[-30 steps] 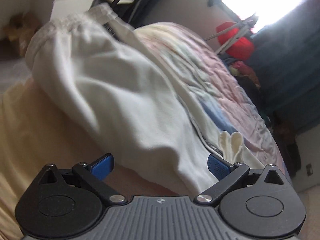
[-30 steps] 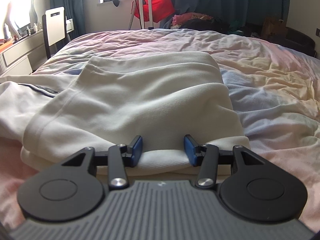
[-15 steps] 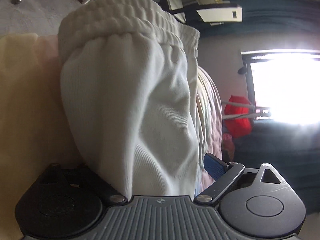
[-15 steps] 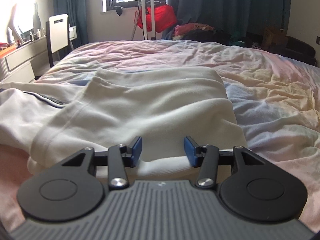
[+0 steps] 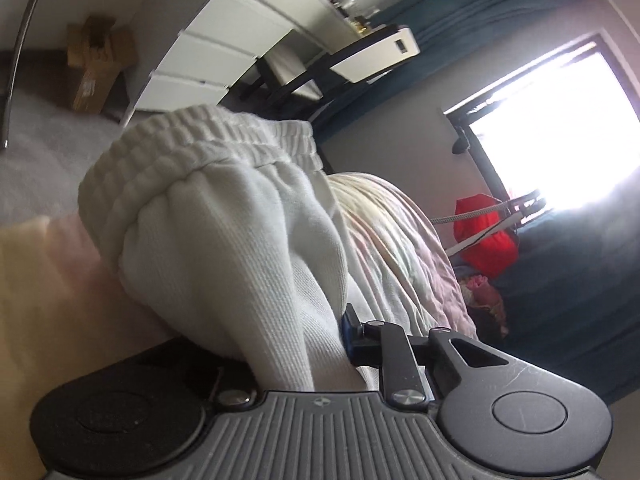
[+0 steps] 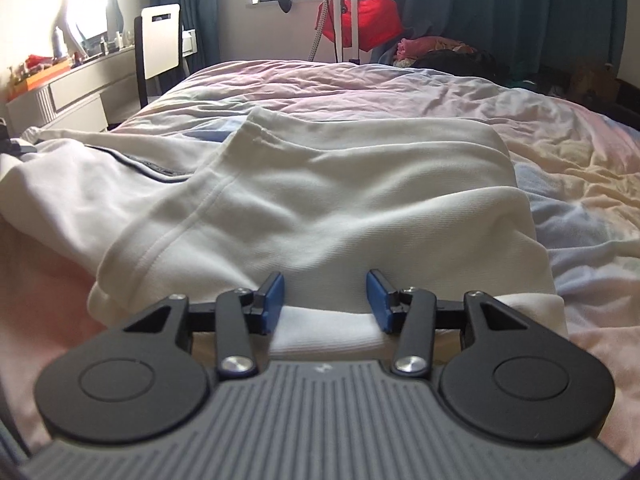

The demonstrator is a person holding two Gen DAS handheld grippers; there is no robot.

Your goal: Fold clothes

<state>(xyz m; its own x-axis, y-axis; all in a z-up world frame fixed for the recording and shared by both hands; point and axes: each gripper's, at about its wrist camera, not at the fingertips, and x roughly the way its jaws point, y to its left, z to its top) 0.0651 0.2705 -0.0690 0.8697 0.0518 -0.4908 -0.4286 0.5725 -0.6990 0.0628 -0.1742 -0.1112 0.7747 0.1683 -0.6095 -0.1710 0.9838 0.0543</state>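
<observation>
A white ribbed-waist garment, sweatpants by the look (image 5: 224, 240), hangs bunched in front of my left gripper (image 5: 304, 344), which is shut on its fabric; the left finger is hidden under the cloth. In the right wrist view the same white garment (image 6: 320, 200) lies partly folded on the bed, a dark-trimmed pocket at its left. My right gripper (image 6: 326, 300) is open, its blue pads (image 6: 274, 300) on either side of the garment's near folded edge, not closed on it.
A pastel quilt (image 6: 560, 152) covers the bed. Beyond it stand a white chair (image 6: 160, 44), a dresser (image 6: 72, 92), a red bag on a stand (image 6: 360, 16), dark curtains and a clothes pile (image 6: 432, 48). A cardboard box (image 5: 96, 68) sits on the floor.
My left gripper closed on the garment's waist end and lifted it, rotating. The right gripper eased slightly back while staying open at the folded edge.
</observation>
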